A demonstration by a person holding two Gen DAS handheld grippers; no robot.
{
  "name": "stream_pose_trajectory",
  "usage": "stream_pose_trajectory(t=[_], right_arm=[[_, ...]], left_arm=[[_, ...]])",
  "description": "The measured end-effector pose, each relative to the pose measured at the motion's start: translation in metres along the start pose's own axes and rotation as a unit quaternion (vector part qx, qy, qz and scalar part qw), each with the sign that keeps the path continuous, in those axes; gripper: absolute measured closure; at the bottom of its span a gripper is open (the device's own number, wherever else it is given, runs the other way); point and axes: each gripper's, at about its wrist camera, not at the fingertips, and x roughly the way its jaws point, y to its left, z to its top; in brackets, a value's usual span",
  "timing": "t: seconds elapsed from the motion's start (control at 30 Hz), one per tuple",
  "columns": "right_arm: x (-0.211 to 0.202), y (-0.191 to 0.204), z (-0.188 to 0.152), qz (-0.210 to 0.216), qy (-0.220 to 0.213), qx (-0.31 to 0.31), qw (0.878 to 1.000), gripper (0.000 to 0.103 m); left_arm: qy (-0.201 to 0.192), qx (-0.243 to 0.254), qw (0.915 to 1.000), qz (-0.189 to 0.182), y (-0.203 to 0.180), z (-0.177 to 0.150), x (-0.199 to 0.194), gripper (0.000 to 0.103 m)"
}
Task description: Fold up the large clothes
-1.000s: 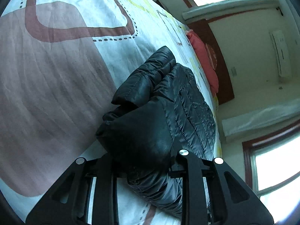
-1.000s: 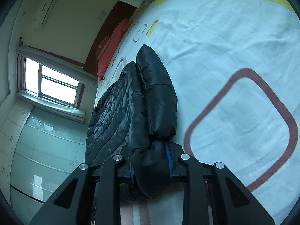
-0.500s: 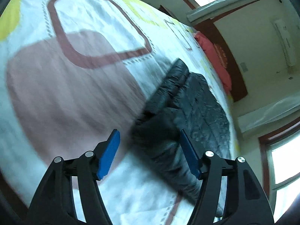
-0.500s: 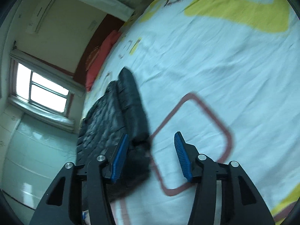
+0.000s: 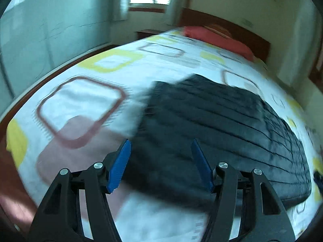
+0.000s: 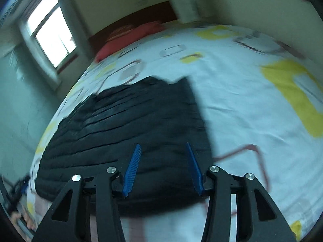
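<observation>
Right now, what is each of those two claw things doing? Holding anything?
Left gripper: open, holding nothing, fingers closing slightly above the black jacket.
Right gripper: open, holding nothing, fingers closing slightly above the same jacket.

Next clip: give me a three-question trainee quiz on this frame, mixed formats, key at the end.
1. True or false: the left gripper is clamped on the black jacket.
2. What does the jacket lie on? A) bed sheet B) floor C) chair
3. Fill in: the pillow at the headboard is ____.

Key: 1 false, nothing sits between its pads and the jaws are closing slightly; 2 A, the patterned bed sheet; 3 red.
</observation>
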Motion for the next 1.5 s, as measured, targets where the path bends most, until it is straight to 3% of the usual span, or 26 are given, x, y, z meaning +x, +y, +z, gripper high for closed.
stream_pose_trajectory(t=[0.23, 0.47, 0.57, 0.73, 0.8, 1.0, 1.17, 1.23, 1.37, 1.5], right_arm=[[0.053, 0.087, 0.011, 0.011, 0.039, -0.1, 0.994, 0.056], [0.094, 0.131, 0.022, -0.022, 0.04, -0.151, 0.988, 0.056], [0.122, 0.134, 0.012, -0.047, 0.068, -0.17, 0.982, 0.056], [0.136, 0.131, 0.002, -0.057, 0.064, -0.179, 0.98, 0.056], [0.129, 0.131, 0.007, -0.054, 0.065, -0.175, 0.981, 0.056], [0.126, 0.142, 0.034, -0.042, 0.042, -0.153, 0.986, 0.056], [0.158, 0.146, 0.026, -0.056, 0.055, -0.166, 0.983, 0.055], [0.152, 0.15, 0.028, -0.061, 0.054, -0.169, 0.982, 0.055], [0.125, 0.155, 0.024, -0.049, 0.03, -0.168, 0.984, 0.055], [0.142, 0.158, 0.01, -0.059, 0.037, -0.191, 0.979, 0.054]], left_arm=[[0.013, 0.086, 0.9958, -0.027, -0.087, 0.009, 0.035, 0.042], [0.031, 0.131, 0.9909, 0.009, -0.131, 0.014, 0.083, 0.049], [0.034, 0.162, 0.9852, 0.043, -0.144, 0.007, 0.099, 0.049], [0.022, 0.183, 0.981, 0.06, -0.147, -0.008, 0.111, 0.049], [0.024, 0.191, 0.9797, 0.056, -0.148, -0.006, 0.106, 0.053], [-0.013, 0.165, 0.9852, 0.046, -0.143, 0.029, 0.085, 0.055], [0.04, 0.176, 0.9819, 0.057, -0.145, 0.025, 0.134, 0.055], [0.033, 0.184, 0.9801, 0.066, -0.148, 0.025, 0.131, 0.056], [0.014, 0.167, 0.9846, 0.049, -0.14, 0.023, 0.106, 0.057], [0.022, 0.169, 0.9841, 0.049, -0.138, 0.012, 0.119, 0.056]])
